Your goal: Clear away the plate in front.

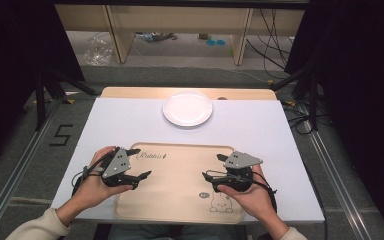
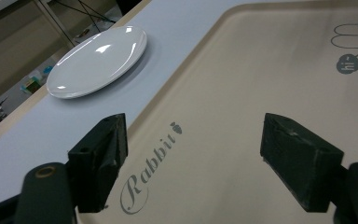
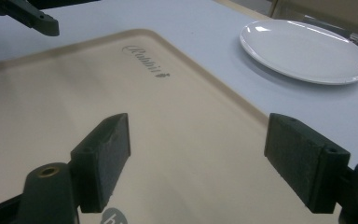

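On the worktop (image 1: 130, 120), covered with a pale sheet, lies a shallow beige tray (image 1: 180, 200) printed with the word "Rabbit" and a small cartoon rabbit. This tray serves as the landmark for everything else.

Beyond the tray's far edge, apart from it and roughly level with its middle, sits a round white plate (image 1: 187, 108). The plate is empty and rests flat on the sheet. The tray also carries nothing.

A person's two hands come in from the near side. The left hand-held gripper (image 1: 140, 162) hovers over the tray's left rim, near the printed word. Seen from its own camera, its two black jaws stand wide apart with bare tray surface between them, gripping nothing. The right hand-held gripper (image 1: 209, 181) hovers over the tray's right half, close to the rabbit drawing. Its jaws are likewise spread wide and empty, with the tray's far right edge showing between them and the plate lying beyond.

Neither hand-held gripper touches the plate or the tray. Judging from this, the work looks to be at its very start: nothing has been picked up or moved, and the plate, the only loose thing near the tray, sits untouched. Reaching past the tray's far edge to the plate would seem to be what is left.
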Motion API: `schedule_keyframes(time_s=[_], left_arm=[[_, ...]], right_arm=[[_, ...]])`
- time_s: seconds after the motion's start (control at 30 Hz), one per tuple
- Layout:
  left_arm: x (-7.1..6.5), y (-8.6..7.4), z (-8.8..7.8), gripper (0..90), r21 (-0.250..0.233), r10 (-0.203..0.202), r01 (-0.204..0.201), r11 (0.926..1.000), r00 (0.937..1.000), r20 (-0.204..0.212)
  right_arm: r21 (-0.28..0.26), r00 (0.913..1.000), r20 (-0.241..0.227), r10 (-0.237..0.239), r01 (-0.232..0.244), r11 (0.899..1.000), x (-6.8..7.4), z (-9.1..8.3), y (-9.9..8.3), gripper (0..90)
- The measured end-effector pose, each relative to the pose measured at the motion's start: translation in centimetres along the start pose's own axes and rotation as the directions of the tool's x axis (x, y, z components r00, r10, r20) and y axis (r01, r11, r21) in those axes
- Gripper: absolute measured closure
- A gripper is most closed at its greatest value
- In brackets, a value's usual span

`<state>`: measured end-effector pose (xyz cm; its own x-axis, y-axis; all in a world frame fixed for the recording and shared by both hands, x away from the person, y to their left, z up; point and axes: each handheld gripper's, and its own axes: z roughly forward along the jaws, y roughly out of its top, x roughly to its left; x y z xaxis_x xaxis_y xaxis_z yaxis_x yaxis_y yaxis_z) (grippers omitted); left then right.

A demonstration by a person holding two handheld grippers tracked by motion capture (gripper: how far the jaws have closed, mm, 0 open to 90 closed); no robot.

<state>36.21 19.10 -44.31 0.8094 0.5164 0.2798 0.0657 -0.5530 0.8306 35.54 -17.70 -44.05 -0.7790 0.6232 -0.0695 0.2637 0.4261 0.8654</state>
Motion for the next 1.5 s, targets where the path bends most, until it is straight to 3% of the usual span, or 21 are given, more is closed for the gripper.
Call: schedule_keyframes(time_s=[0.03, 0.2, 0.23, 0.27, 0.3, 0.33, 0.43, 0.5, 0.57, 0.63, 0.73, 0.9, 0.93, 0.97, 1.13, 1.27, 1.33, 1.5], left_arm=[[0.0, 0.0, 0.0, 25.2, 0.000, 0.000, 0.000, 1.0000, 1.0000, 0.000], [0.1, 1.1, 0.4, 28.5, 0.058, 0.091, -0.090, 0.9943, 0.9956, -0.024], [0.0, 1.3, 0.6, 30.5, 0.043, 0.089, -0.087, 0.9953, 0.9955, -0.033], [0.1, 1.5, 0.7, 32.9, 0.056, 0.107, -0.105, 0.9929, 0.9936, -0.037], [0.2, 1.9, 1.0, 35.4, 0.084, 0.139, -0.135, 0.9873, 0.9894, -0.043], [0.2, 1.9, 1.0, 36.1, 0.084, 0.139, -0.135, 0.9873, 0.9894, -0.043], [0.5, 2.6, 1.5, 37.7, 0.128, 0.206, -0.198, 0.9719, 0.9772, -0.053], [0.7, 3.4, 2.4, 40.9, 0.138, 0.234, -0.225, 0.9644, 0.9709, -0.050], [0.8, 3.6, 2.7, 42.5, 0.144, 0.241, -0.233, 0.9619, 0.9694, -0.045], [1.0, 4.1, 3.4, 42.8, 0.156, 0.282, -0.272, 0.9495, 0.9582, -0.047], [1.3, 4.5, 4.2, 42.5, 0.168, 0.310, -0.299, 0.9394, 0.9497, -0.044], [1.9, 5.0, 5.5, 41.8, 0.188, 0.336, -0.322, 0.9279, 0.9407, -0.047], [2.1, 5.2, 5.9, 41.6, 0.198, 0.355, -0.340, 0.9193, 0.9339, -0.045], [2.1, 5.2, 5.9, 41.4, 0.198, 0.355, -0.340, 0.9193, 0.9339, -0.045], [2.6, 5.7, 7.3, 40.6, 0.216, 0.383, -0.367, 0.9049, 0.9228, -0.040], [3.0, 5.9, 8.5, 40.6, 0.227, 0.393, -0.376, 0.8983, 0.9187, -0.035], [3.2, 6.1, 9.1, 40.4, 0.225, 0.391, -0.375, 0.8994, 0.9196, -0.034], [3.8, 6.7, 10.7, 39.9, 0.243, 0.416, -0.398, 0.8844, 0.9092, -0.022]], right_arm=[[0.000, 1.0000, 0.000, 0.000, 0.000, 1.000, 0.0, 0.0, 0.0, 23.6], [-0.002, 1.0000, 0.004, -0.007, 0.007, 1.000, 0.1, 0.1, 0.1, 24.0], [-0.005, 0.9999, 0.007, -0.007, 0.007, 1.000, 0.1, 0.1, 0.1, 24.1], [0.000, 0.9999, 0.010, -0.009, 0.009, 1.000, 0.0, 0.1, 0.1, 24.3], [0.000, 0.9999, 0.012, -0.007, 0.007, 1.000, 0.0, 0.1, 0.1, 24.6], [0.000, 0.9999, 0.012, -0.007, 0.007, 1.000, 0.0, 0.1, 0.1, 24.6], [0.002, 0.9998, 0.019, -0.010, 0.010, 1.000, 0.0, 0.1, 0.1, 24.6], [0.005, 0.9997, 0.021, -0.011, 0.011, 1.000, 0.1, 0.2, 0.2, 24.8], [0.005, 0.9997, 0.022, -0.013, 0.013, 1.000, 0.1, 0.2, 0.2, 24.8], [0.004, 0.9997, 0.020, -0.011, 0.011, 1.000, 0.2, 0.2, 0.2, 24.7], [0.007, 0.9998, 0.017, -0.014, 0.014, 1.000, 0.2, 0.2, 0.2, 24.8], [0.002, 0.9998, 0.017, -0.012, 0.012, 1.000, 0.1, 0.2, 0.2, 24.8], [0.003, 0.9997, 0.019, -0.013, 0.013, 1.000, 0.1, 0.2, 0.2, 24.8], [0.003, 0.9997, 0.019, -0.013, 0.013, 1.000, 0.1, 0.2, 0.2, 24.8], [0.005, 0.9998, 0.016, -0.008, 0.008, 1.000, 0.2, 0.3, 0.2, 24.8], [-0.010, 0.9996, 0.025, -0.011, 0.011, 1.000, 0.1, 0.4, 0.1, 25.0], [-0.005, 0.9998, 0.021, -0.008, 0.008, 1.000, 0.1, 0.3, 0.1, 25.1], [-0.005, 0.9998, 0.016, -0.006, 0.006, 1.000, 0.1, 0.3, 0.1, 25.3]])
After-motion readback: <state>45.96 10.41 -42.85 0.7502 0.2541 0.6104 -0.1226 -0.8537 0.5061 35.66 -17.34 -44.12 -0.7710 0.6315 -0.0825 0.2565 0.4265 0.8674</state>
